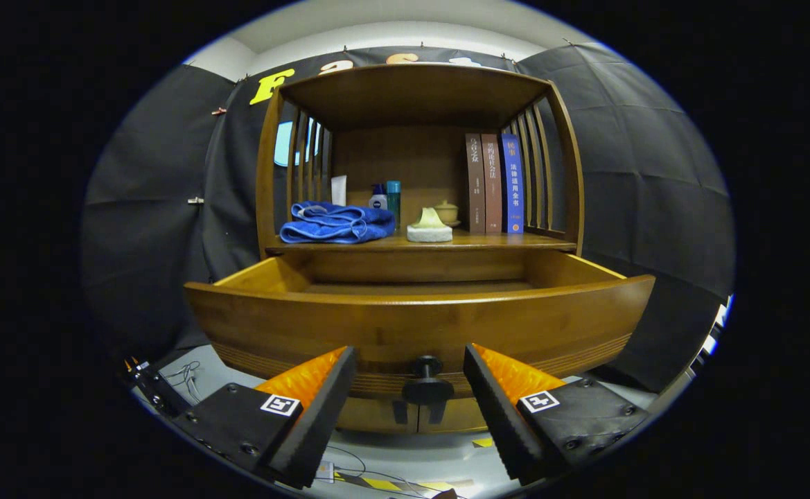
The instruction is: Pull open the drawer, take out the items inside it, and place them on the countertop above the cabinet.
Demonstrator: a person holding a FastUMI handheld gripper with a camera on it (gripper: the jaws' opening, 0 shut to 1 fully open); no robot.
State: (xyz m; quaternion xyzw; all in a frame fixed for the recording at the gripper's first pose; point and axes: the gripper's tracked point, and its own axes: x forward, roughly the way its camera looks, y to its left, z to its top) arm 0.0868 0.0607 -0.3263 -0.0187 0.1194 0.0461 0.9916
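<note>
Black cloth backs a wooden cabinet (418,173) whose countertop (488,241) carries one blue towel (335,223), two bottles (387,201), one soap (429,227), one jar (446,211), three books (493,184); drawer (418,322) stands open, gripper (410,388) fingers apart flanking its knob (427,382).

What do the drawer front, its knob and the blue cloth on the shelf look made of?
Drawer front: wood, by the grain, with a smooth brown semi-gloss varnish.
Knob, between the open fingers of the gripper: dark and matte, metal or plastic, unclear.
Blue cloth: soft folded fabric, likely microfibre or terry towel.
</note>
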